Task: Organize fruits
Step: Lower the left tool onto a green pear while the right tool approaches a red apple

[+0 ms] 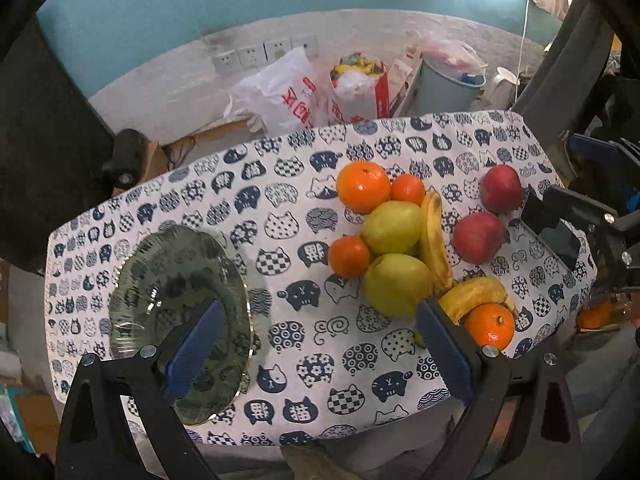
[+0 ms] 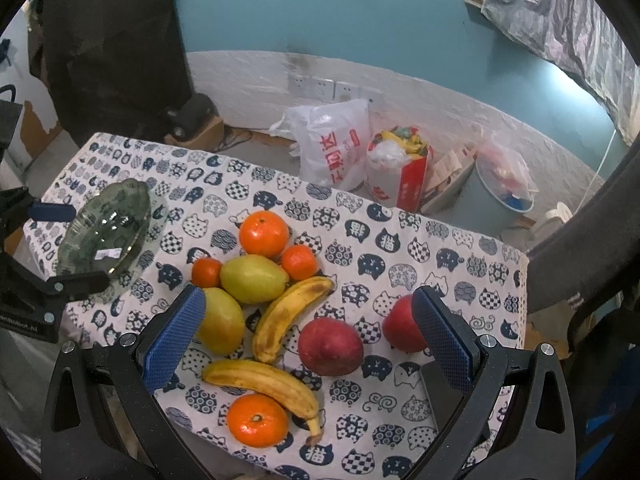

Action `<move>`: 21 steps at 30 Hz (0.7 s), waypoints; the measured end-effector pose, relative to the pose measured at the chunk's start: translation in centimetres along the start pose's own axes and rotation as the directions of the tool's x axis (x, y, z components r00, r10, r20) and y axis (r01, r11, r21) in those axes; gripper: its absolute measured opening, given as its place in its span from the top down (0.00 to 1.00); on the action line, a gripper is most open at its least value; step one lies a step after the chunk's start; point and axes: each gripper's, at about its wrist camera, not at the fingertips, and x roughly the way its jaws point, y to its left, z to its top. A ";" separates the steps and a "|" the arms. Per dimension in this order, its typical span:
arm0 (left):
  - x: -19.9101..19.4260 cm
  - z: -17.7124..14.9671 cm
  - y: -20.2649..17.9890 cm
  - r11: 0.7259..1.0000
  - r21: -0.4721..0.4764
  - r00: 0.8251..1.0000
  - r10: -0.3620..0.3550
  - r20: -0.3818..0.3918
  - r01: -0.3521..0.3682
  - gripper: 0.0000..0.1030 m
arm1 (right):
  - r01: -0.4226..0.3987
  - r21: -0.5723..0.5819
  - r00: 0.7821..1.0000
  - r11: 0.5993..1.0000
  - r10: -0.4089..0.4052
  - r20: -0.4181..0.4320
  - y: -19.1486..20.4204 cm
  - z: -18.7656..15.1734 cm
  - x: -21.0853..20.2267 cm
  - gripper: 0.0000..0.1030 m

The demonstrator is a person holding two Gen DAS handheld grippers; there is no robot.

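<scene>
A heap of fruit lies on the cat-print tablecloth [image 1: 280, 240]: several oranges [image 2: 264, 233], two green pears [image 2: 253, 279], two bananas [image 2: 286, 316] and two red apples [image 2: 330, 346]. A green glass plate [image 1: 176, 292] sits empty at the table's left. My left gripper [image 1: 320, 344] hangs open over the near edge, between plate and fruit. My right gripper [image 2: 308, 336] is open above the fruit, its fingers straddling a banana and an apple without touching. The glass plate [image 2: 106, 236] also shows far left in the right wrist view.
Behind the table stand a white plastic bag [image 1: 280, 92], a red-and-white bag [image 1: 360, 88] and a pale blue bin [image 1: 452, 84] against the wall with sockets. A dark cabinet [image 1: 44, 128] rises at the left. The other gripper [image 1: 576, 220] shows at the table's right edge.
</scene>
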 end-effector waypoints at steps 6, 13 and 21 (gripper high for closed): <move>1.7 0.1 -1.8 0.999 0.033 0.999 -0.022 -0.037 0.023 0.05 | 0.005 0.020 0.999 1.000 -0.004 -0.046 -0.7 -0.3 1.5 0.02; 4.3 0.6 -2.8 0.998 0.021 0.994 -0.051 -0.100 0.054 0.05 | 0.008 0.047 0.994 0.999 -0.003 -0.112 -1.9 -1.2 4.0 0.02; 7.6 0.9 -3.7 0.998 0.017 0.985 -0.063 -0.162 0.067 0.05 | 0.000 0.058 0.977 0.998 0.013 -0.213 -3.2 -2.5 7.6 0.02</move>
